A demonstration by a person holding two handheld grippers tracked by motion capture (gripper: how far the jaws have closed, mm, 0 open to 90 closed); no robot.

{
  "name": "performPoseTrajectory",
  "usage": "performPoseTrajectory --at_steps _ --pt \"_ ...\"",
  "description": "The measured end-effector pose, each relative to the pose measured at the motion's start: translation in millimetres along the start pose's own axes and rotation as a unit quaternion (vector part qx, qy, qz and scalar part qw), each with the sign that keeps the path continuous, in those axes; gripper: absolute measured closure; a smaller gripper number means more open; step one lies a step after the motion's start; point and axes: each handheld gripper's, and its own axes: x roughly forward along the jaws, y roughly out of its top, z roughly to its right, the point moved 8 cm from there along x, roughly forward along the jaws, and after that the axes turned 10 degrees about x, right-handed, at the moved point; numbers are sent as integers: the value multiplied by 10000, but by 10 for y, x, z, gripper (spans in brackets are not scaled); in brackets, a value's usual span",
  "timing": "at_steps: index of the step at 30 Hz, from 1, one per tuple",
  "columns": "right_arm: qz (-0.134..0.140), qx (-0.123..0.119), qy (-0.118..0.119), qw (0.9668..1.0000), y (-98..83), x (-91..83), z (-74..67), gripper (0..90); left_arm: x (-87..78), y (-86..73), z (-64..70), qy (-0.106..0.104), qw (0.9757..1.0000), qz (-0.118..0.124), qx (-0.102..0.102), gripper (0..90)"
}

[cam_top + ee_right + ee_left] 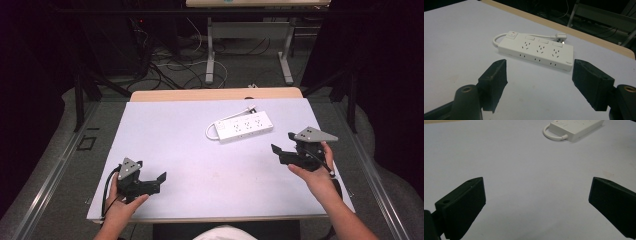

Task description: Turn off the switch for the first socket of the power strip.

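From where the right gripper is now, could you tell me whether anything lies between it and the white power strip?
Nothing visible does. The right gripper has its jaws open toward the power strip, with bare white table between them; the strip's own cord curls behind it.

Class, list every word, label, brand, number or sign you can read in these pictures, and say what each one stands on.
No text can be read.
White plastic power strip: a small dark mark on its front edge near the right end, perhaps a brand, too small and blurred to read.
Its red-marked switch: no legible sign.
Pale mat covering the table: no print shows.
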Motion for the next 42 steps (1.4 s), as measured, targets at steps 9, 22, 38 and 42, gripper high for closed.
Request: performPoseTrajectory --at_steps 9,22,38,42 --pt "-35 -25 121 9999 218 123 -73 315 -8 -5 -2 -1 10000 -7 -2 8" --pt "-108 -98 172 9997 514 275 -123 386 -12 -8 5 -24 10000 -2 -46 8" --pt "-344 -310 342 9983 720 574 -191 403 -16 -7 4 -20 10000 6 -63 8" --pt "-418 -205 331 9984 743 671 -177 402 -17 -9 2 -20 10000 -4 -57 8"
